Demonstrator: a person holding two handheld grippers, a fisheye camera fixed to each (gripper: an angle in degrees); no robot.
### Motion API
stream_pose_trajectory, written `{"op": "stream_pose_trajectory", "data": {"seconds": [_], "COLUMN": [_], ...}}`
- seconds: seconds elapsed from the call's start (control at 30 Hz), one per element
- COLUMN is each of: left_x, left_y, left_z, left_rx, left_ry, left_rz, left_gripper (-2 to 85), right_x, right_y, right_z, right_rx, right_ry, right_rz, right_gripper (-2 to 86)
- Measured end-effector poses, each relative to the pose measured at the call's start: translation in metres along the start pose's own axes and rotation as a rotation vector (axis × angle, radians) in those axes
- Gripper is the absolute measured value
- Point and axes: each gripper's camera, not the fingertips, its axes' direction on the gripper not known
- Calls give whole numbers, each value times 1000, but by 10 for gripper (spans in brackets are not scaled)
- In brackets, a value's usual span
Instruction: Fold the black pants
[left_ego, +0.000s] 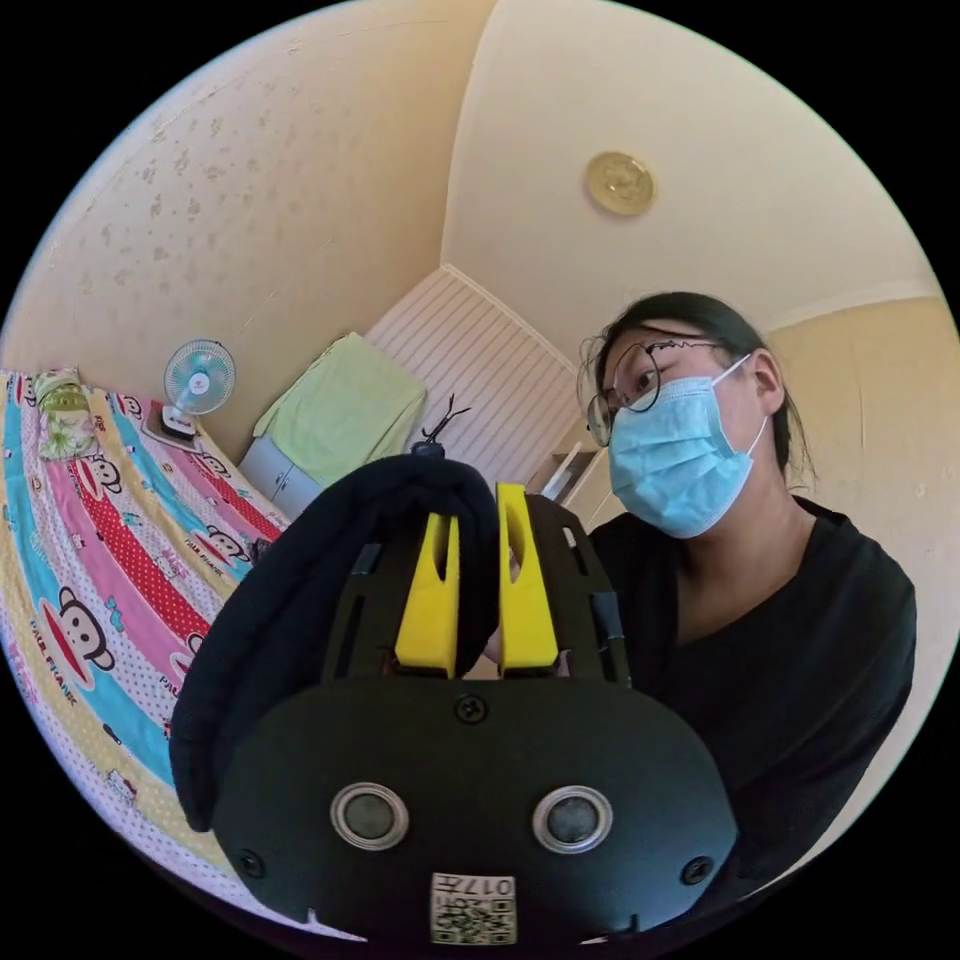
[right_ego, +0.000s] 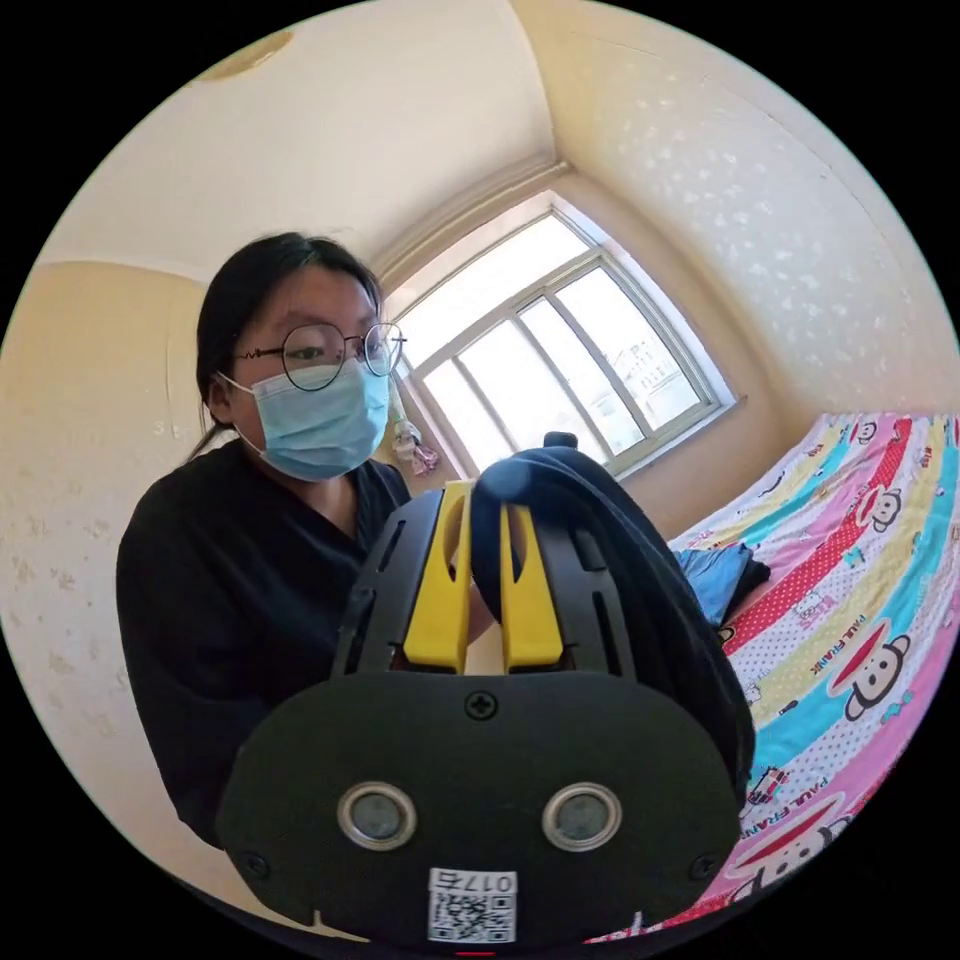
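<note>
left gripper view has our left gripper (left_ego: 478, 500) raised, yellow jaws clamped on the black pants (left_ego: 300, 610), which drape left above the bed (left_ego: 90, 560). our right gripper (right_ego: 488, 495) likewise pinches them, fabric hanging right.

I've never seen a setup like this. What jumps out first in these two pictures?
Front and centre in each view is a black gripper with yellow jaws, left gripper and right gripper, each pinching a fold of the black pants that drapes over it. Behind them stands a person in a black top, and beside them lies a bright striped cartoon-monkey bedsheet.
</note>
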Motion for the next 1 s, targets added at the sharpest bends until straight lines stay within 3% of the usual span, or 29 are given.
{"op": "stream_pose_trajectory", "data": {"seconds": [0.17,0.37,0.5,0.6,0.7,0.8,0.87,1.0], "left_x": [-46,-214,-296,-343,-356,-343,-327,-293], "left_y": [-22,26,54,108,200,315,406,488], "left_z": [34,39,38,46,54,75,98,107], "left_rx": [56,62,35,-25,6,21,-58,-131], "left_ry": [-133,-331,-447,-531,-445,-380,-411,-450], "left_rz": [-162,-420,-484,-571,-643,-782,-974,-1167], "left_gripper": [63,60,58,58,59,65,80,99], "right_x": [-9,129,223,254,247,235,230,215], "right_y": [-37,11,40,64,112,195,253,338], "right_z": [-24,-57,-64,-51,-26,-15,-6,14], "right_rx": [-54,-38,-58,-180,-307,-272,-310,-406], "right_ry": [83,107,188,326,385,281,252,159], "right_rz": [29,308,433,523,538,704,859,1139], "right_gripper": [0,0,2,5,11,22,36,103]}}
